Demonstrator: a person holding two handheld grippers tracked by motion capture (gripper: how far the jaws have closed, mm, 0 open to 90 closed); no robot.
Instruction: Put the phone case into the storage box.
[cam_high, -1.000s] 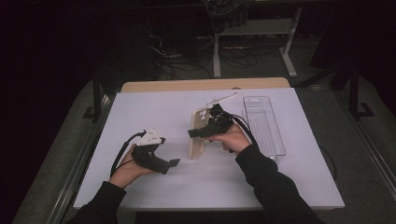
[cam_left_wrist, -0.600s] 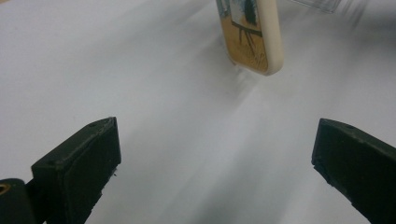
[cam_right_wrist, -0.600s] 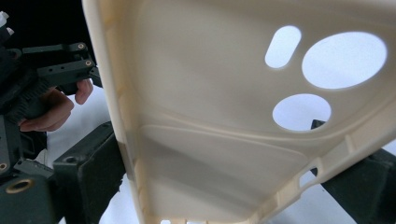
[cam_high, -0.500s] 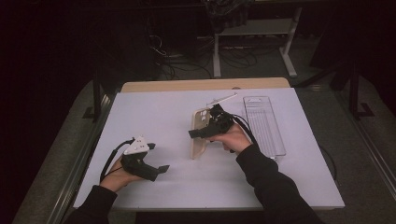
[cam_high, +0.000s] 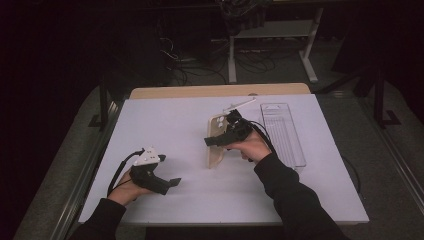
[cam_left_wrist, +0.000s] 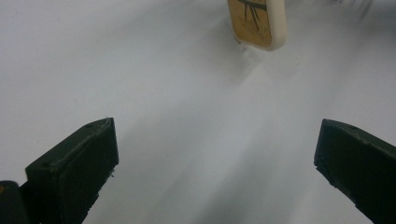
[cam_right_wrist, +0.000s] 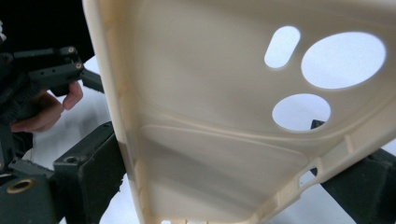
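Observation:
A cream phone case (cam_high: 216, 146) with camera cut-outs stands on its long edge, tilted, at the middle of the white table (cam_high: 165, 125). My right gripper (cam_high: 209, 141) is shut on it, and in the right gripper view the case's hollow inside (cam_right_wrist: 224, 116) spans the gap between the two black jaws. My left gripper (cam_high: 172, 183) hovers low near the front left of the table, open and holding nothing. In the left gripper view the jaws stand wide apart (cam_left_wrist: 215, 158) over bare table, with the case's lower end (cam_left_wrist: 257, 23) far ahead.
A clear plastic tray (cam_high: 282, 132) lies just right of the case. A thin white stick (cam_high: 241, 104) lies behind it. A wooden board edge (cam_high: 220, 90) runs along the table's back. Cables and table legs (cam_high: 232, 55) are on the dark floor beyond.
My left gripper has drawn back toward the front left of the table, away from the case. The right gripper and the case have stayed put.

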